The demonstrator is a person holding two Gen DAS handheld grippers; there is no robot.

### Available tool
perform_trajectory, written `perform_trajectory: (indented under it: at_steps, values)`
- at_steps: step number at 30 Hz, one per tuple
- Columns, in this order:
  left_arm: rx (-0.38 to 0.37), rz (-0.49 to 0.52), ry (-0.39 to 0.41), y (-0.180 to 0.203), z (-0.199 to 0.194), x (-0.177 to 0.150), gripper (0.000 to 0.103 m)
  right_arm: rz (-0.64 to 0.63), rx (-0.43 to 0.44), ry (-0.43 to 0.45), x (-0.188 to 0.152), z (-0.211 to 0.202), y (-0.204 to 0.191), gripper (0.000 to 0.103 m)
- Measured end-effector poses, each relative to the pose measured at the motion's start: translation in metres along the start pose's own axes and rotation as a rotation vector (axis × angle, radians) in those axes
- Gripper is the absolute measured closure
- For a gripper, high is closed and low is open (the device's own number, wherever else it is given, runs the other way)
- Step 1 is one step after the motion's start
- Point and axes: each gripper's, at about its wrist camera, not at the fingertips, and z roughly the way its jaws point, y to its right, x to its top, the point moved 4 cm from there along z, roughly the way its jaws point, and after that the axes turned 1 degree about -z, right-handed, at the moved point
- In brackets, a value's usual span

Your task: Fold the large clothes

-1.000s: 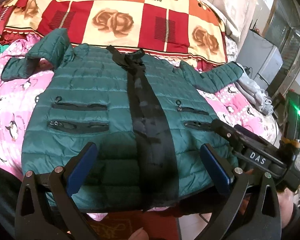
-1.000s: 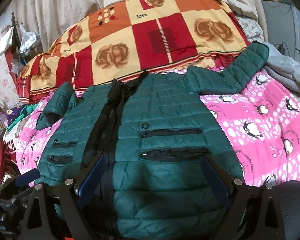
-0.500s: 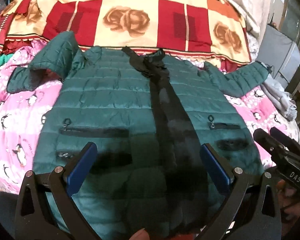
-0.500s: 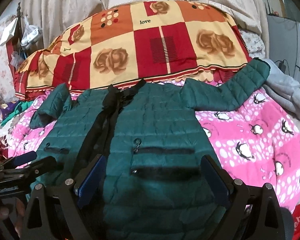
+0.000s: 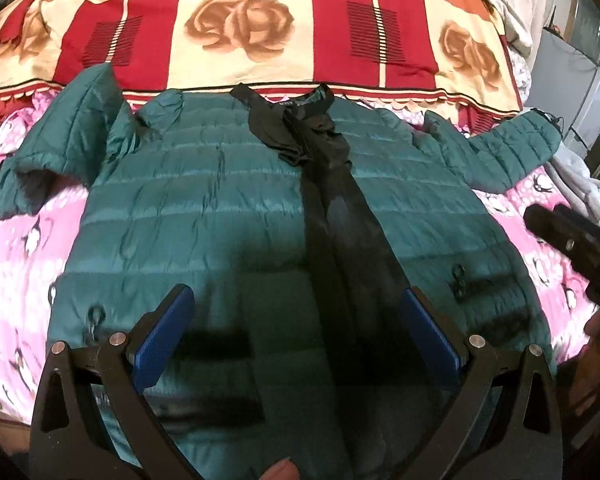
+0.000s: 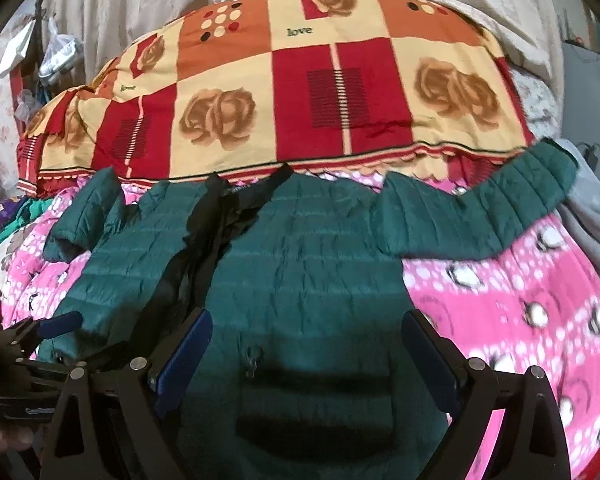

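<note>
A dark green quilted jacket (image 5: 204, 208) with a black front placket (image 5: 340, 224) lies flat and face up on a pink penguin-print sheet (image 5: 16, 248). Its left sleeve (image 5: 60, 140) is bent back on itself; the right sleeve (image 6: 484, 208) stretches out to the side. My left gripper (image 5: 298, 320) hovers open over the jacket's lower middle, blue pads wide apart, nothing between them. My right gripper (image 6: 308, 348) hangs open above the right chest pocket (image 6: 312, 376). The right gripper (image 5: 576, 240) also shows at the right edge of the left wrist view.
A red, cream and orange rose-patterned blanket (image 6: 300, 92) is heaped behind the collar. Grey clothing (image 5: 580, 184) lies past the right sleeve. A grey cabinet (image 5: 568, 80) stands at the far right. Clutter hangs at the left wall (image 6: 48, 60).
Both grippers have moved forward from the hem over the jacket's body, so the collar and blanket look closer. Both stay open and the jacket has not shifted.
</note>
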Motion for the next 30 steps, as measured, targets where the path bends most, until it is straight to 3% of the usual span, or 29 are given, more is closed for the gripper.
perform_trajectory:
  at_steps: [7,16,19,23,30]
  values:
    - [0.017,0.026,0.009,-0.014,0.014,0.026,0.000,-0.024,0.114,-0.095,0.031,0.039,-0.002,0.008]
    - [0.064,0.032,-0.027,-0.050,0.062,0.053,0.000,0.094,0.158,-0.174,0.014,0.093,-0.007,0.008]
    - [0.070,-0.033,-0.064,-0.060,0.079,0.041,0.000,0.047,0.107,-0.182,0.011,0.101,-0.012,0.008]
    - [0.136,0.017,-0.053,-0.051,0.081,0.037,0.000,0.014,0.074,-0.227,0.005,0.114,-0.018,0.008]
    - [0.074,-0.012,-0.037,-0.060,0.081,0.033,0.000,-0.004,0.020,-0.283,-0.015,0.130,-0.022,0.007]
